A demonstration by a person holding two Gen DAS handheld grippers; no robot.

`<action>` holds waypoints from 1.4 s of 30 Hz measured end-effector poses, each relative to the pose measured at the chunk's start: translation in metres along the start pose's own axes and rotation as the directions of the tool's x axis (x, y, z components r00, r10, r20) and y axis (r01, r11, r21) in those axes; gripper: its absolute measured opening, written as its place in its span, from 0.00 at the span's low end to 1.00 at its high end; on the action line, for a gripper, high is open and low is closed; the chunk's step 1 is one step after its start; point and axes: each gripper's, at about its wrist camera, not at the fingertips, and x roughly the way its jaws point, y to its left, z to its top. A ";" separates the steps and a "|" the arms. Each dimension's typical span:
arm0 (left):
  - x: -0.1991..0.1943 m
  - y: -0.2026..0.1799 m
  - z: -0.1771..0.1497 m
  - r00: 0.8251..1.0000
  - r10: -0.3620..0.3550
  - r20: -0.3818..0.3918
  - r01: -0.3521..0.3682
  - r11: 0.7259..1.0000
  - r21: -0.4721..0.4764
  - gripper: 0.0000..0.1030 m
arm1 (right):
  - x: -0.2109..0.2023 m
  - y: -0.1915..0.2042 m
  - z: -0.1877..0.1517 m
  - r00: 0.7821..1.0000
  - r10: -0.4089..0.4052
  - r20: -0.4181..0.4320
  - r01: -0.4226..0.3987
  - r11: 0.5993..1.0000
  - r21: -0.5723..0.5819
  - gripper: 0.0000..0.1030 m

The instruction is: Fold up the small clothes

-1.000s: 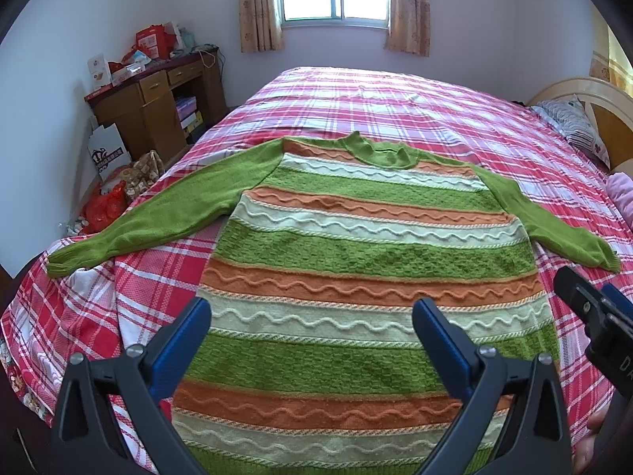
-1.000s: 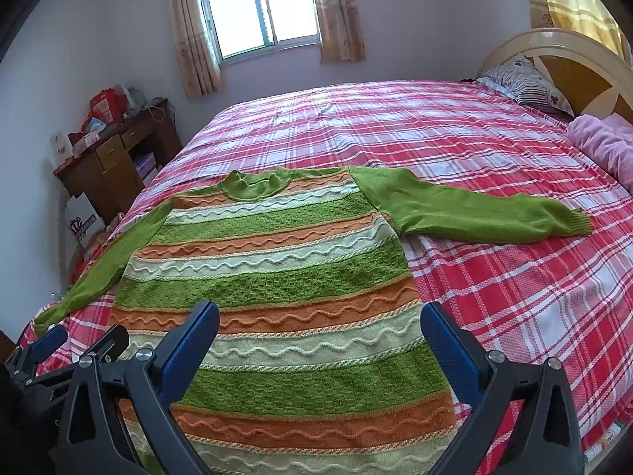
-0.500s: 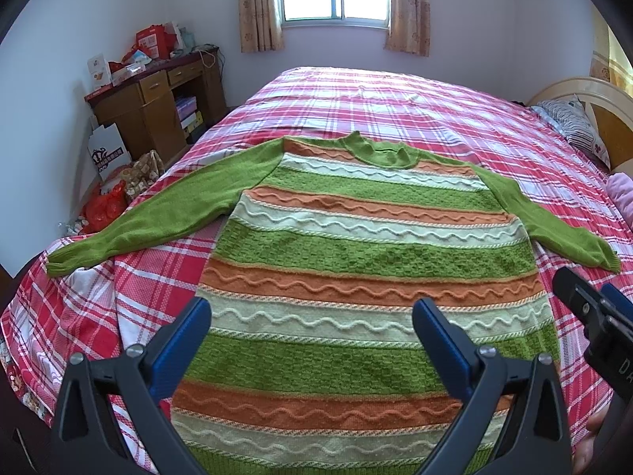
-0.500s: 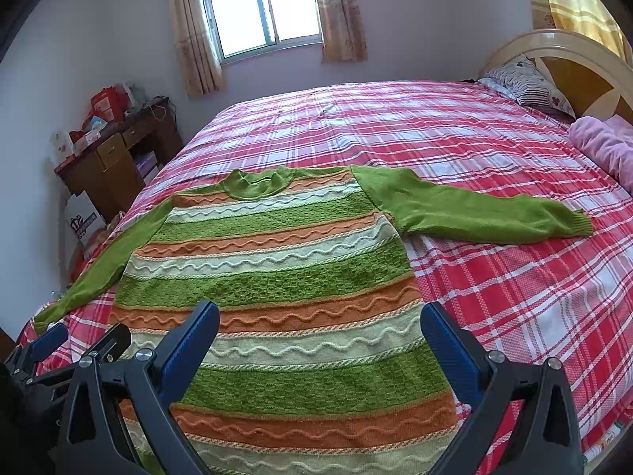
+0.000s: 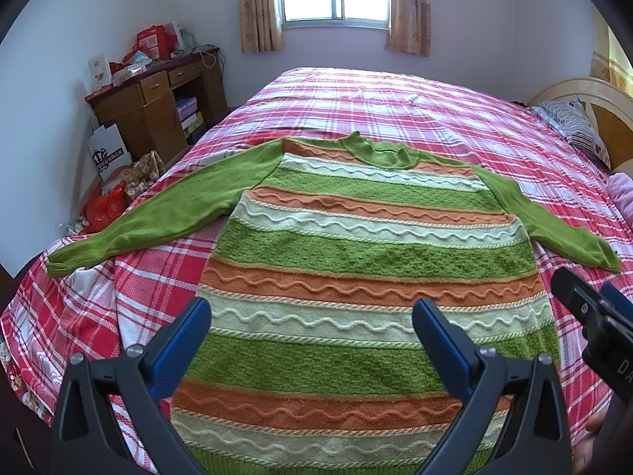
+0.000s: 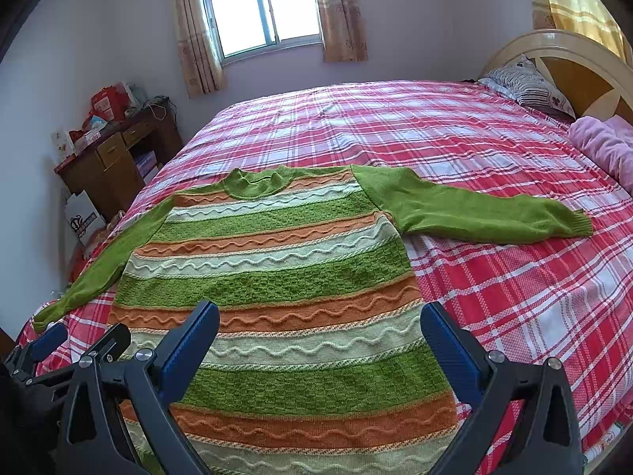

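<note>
A knitted sweater with green, orange and pale wavy stripes lies flat on the bed, collar far, both green sleeves spread out. It also shows in the right wrist view. Its left sleeve reaches the bed's left edge. Its right sleeve lies out to the right. My left gripper is open and empty above the sweater's lower half. My right gripper is open and empty above the same part, a little to the right. Each gripper's tip shows at the edge of the other's view.
The bed has a red and white plaid cover. A wooden desk with boxes stands at the left wall, bags on the floor beside it. Pillows, a pink blanket and the headboard are at the right.
</note>
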 end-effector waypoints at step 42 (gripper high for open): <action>0.048 -0.052 -0.005 0.999 0.019 -0.041 -0.016 0.998 0.061 1.00 | 0.037 -0.255 0.034 0.947 -0.318 0.042 0.290 0.907 0.306 0.66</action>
